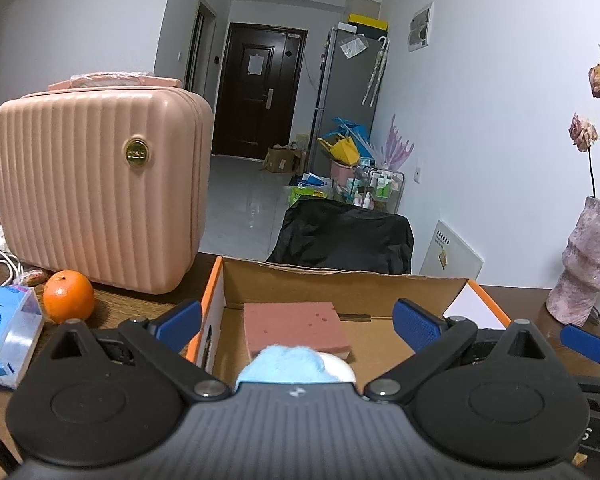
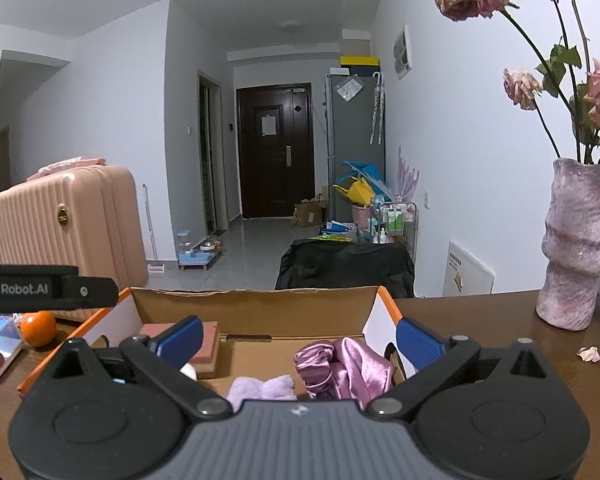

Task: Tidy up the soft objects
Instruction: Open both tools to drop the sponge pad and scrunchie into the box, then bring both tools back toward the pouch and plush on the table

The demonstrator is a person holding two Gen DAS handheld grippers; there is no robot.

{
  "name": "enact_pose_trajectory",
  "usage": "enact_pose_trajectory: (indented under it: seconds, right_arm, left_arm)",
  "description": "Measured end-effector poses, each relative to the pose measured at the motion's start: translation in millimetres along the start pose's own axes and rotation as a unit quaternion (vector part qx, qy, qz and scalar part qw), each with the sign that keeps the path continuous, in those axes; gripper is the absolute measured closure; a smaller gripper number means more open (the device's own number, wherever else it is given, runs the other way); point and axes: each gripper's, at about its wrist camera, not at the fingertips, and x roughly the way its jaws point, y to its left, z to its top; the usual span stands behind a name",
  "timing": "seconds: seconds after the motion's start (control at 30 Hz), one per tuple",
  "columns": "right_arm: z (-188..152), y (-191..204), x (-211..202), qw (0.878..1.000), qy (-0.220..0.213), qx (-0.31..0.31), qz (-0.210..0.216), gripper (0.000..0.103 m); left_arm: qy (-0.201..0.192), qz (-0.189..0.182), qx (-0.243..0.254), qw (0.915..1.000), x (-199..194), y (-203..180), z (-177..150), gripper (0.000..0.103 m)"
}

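Note:
An open cardboard box [image 1: 340,282] with orange-edged flaps sits on the brown table. Inside lie a pink sponge [image 1: 296,326] and a blue-and-white plush item [image 1: 296,366], partly hidden by my left gripper's body. My left gripper [image 1: 300,326] is open above them, empty. In the right wrist view the box [image 2: 256,304] holds the sponge [image 2: 208,346], a purple satin scrunchie [image 2: 340,368] and a lilac fluffy piece [image 2: 260,388]. My right gripper [image 2: 300,340] is open above the scrunchie, empty.
A pink ribbed case [image 1: 100,192] stands at the left with an orange [image 1: 68,296] and a tissue pack [image 1: 4,332] in front. A pink vase [image 2: 576,244] with dried roses stands at the right. A black-covered chair [image 1: 344,240] is behind the table.

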Motion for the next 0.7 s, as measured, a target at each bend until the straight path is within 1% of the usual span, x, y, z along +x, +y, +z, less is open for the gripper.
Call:
enact_pose_trajectory:
  seconds: [0.23,0.5,0.7]
  right_arm:
    - [-6,4,-18,1.000,-0.004,-0.013,0.008,0.000]
    - [-19,8,-43,0.999,0.000,-0.025,0.020,0.000]
    - [-30,10,-60,0.999,0.007,-0.028,0.025,0.000]
  left_arm:
    - [-0.004,0.002,0.006,1.0000,-15,3,-5,0.000]
    - [-0.006,0.007,0.018,0.9998,-33,7,-18,0.000]
    - [0.001,0.015,0.019,0.9997,-48,14,-30,0.000]
